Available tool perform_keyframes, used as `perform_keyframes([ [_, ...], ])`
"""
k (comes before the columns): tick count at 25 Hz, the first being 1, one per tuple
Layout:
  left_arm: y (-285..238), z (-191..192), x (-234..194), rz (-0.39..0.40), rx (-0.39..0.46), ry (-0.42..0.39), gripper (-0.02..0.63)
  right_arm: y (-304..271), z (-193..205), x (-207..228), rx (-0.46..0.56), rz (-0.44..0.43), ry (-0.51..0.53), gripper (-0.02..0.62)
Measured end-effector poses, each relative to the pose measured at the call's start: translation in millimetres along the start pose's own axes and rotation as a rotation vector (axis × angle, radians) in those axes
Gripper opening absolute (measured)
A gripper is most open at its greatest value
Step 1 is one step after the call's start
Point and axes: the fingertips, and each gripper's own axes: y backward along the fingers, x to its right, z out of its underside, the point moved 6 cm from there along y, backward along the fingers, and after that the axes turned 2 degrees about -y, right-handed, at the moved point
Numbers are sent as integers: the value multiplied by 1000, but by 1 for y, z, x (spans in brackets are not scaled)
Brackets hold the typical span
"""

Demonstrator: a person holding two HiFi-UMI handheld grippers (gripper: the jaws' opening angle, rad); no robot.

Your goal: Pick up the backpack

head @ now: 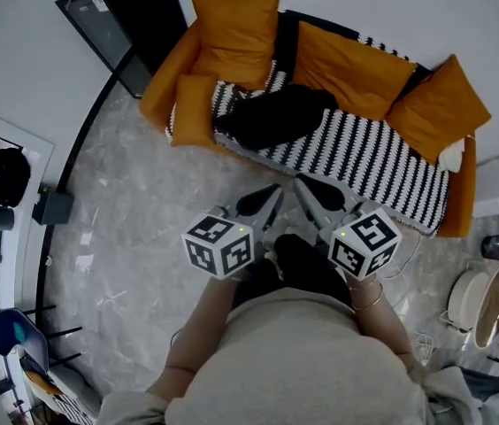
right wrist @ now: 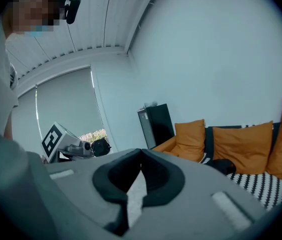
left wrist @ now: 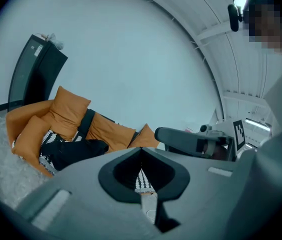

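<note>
Left gripper [head: 263,202] and right gripper [head: 318,193] are both closed and empty, short of the sofa [head: 382,162]. The black backpack [head: 276,116] lies at the seat's left end. The jaws should probably open before reaching it.

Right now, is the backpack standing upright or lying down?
Lying down: the black backpack sprawls low and flat across the striped seat of the sofa.
</note>
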Motion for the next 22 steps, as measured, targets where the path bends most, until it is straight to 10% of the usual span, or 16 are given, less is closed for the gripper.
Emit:
perform_keyframes([
  [22,-70,-51,-65,-82,39,15,8,-66,-37,86,-8,-59,13,3],
])
